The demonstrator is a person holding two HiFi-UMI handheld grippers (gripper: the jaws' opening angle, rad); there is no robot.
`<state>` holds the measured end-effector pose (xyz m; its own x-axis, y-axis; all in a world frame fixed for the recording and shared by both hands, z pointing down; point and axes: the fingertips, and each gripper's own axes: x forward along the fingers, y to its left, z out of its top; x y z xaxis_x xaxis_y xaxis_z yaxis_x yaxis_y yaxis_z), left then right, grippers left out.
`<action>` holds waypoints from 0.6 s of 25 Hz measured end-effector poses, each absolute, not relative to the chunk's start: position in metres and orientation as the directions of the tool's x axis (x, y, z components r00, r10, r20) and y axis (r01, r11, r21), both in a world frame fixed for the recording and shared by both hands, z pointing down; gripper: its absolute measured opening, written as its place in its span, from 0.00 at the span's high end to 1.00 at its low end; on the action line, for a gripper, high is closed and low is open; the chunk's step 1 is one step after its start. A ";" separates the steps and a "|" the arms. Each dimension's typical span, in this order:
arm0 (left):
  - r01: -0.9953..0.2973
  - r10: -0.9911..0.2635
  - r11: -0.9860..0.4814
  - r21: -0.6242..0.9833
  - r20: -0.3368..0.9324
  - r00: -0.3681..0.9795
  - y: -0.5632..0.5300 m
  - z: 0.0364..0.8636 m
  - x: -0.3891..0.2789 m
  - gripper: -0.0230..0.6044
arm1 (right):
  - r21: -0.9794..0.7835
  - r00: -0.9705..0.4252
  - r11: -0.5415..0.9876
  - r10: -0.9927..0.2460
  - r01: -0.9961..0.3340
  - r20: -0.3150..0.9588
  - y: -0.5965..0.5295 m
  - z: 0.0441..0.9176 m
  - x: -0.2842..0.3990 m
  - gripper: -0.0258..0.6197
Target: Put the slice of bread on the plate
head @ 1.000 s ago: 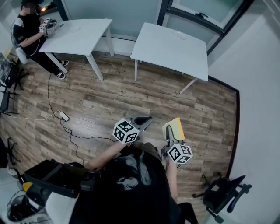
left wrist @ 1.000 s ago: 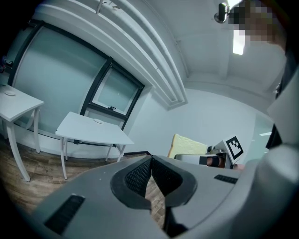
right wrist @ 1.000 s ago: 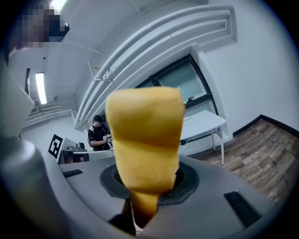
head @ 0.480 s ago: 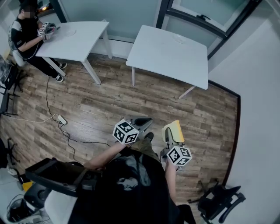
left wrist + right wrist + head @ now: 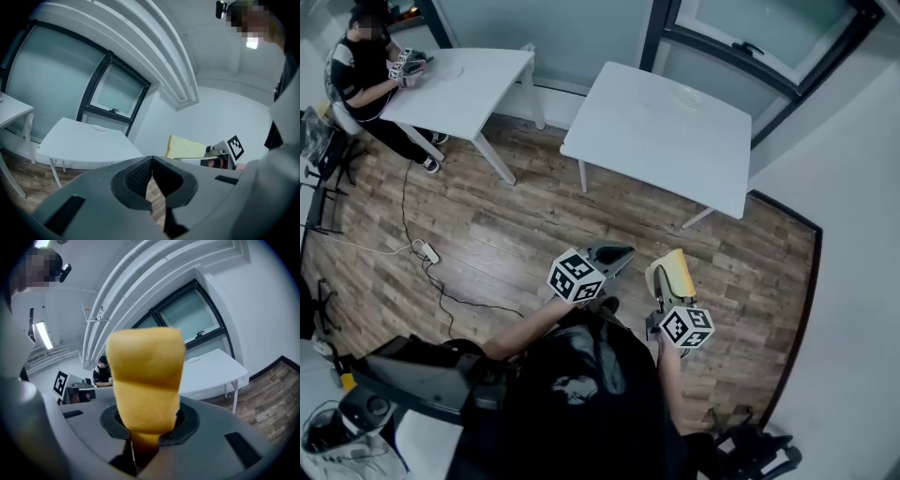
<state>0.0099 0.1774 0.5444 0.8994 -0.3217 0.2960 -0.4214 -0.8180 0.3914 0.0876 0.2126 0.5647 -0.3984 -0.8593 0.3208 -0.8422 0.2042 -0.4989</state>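
Note:
The slice of bread [image 5: 676, 271], pale yellow with a tan crust, stands upright in my right gripper [image 5: 667, 287], which is shut on its lower edge. It fills the middle of the right gripper view as bread [image 5: 146, 377] rising out of that gripper [image 5: 144, 426]. My left gripper [image 5: 622, 252] is beside it on the left, shut with nothing in it; its pads meet in its own view [image 5: 151, 165]. The white plate [image 5: 687, 94] lies at the far side of the white table [image 5: 649, 141] ahead, well beyond both grippers over the wood floor.
A second white table [image 5: 467, 80] stands at the far left with a seated person [image 5: 364, 66] at it. A power strip [image 5: 425, 251] and cable lie on the floor. An office chair [image 5: 755, 445] is at the lower right, black equipment [image 5: 417, 377] at the lower left.
The table with the plate has come nearer and lower in the head view. Both grippers keep their places side by side, the bread still held upright.

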 end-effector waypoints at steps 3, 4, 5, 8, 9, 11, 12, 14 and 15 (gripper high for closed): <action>-0.446 -0.337 -0.793 0.414 0.312 0.888 0.154 0.551 0.011 0.96 | -0.510 -0.412 0.206 -0.849 -0.835 0.331 0.187 0.572 0.093 0.81; -0.451 -0.339 -0.790 0.415 0.318 0.886 0.145 0.554 0.011 0.96 | -0.514 -0.416 0.207 -0.847 -0.832 0.332 0.178 0.573 0.093 0.81; -0.454 -0.337 -0.789 0.415 0.324 0.884 0.136 0.557 0.012 0.96 | -0.518 -0.420 0.207 -0.844 -0.830 0.335 0.169 0.575 0.093 0.81; -0.448 -0.327 -0.788 0.423 0.329 0.886 0.098 0.561 0.015 0.96 | -0.529 -0.422 0.196 -0.836 -0.826 0.350 0.133 0.582 0.093 0.81; -0.441 -0.323 -0.790 0.425 0.324 0.889 0.084 0.560 0.016 0.96 | -0.534 -0.420 0.190 -0.837 -0.824 0.351 0.119 0.583 0.093 0.81; -0.421 -0.312 -0.796 0.434 0.302 0.901 0.056 0.554 0.017 0.96 | -0.536 -0.422 0.193 -0.839 -0.822 0.345 0.090 0.580 0.092 0.81; -0.410 -0.304 -0.800 0.437 0.294 0.906 0.043 0.552 0.017 0.96 | -0.530 -0.423 0.199 -0.839 -0.824 0.341 0.075 0.577 0.090 0.81; -0.393 -0.284 -0.809 0.436 0.294 0.912 0.017 0.553 0.017 0.96 | -0.513 -0.417 0.205 -0.843 -0.833 0.340 0.047 0.571 0.087 0.81; -0.386 -0.274 -0.814 0.435 0.299 0.914 0.004 0.555 0.017 0.96 | -0.507 -0.408 0.201 -0.847 -0.838 0.339 0.034 0.569 0.086 0.81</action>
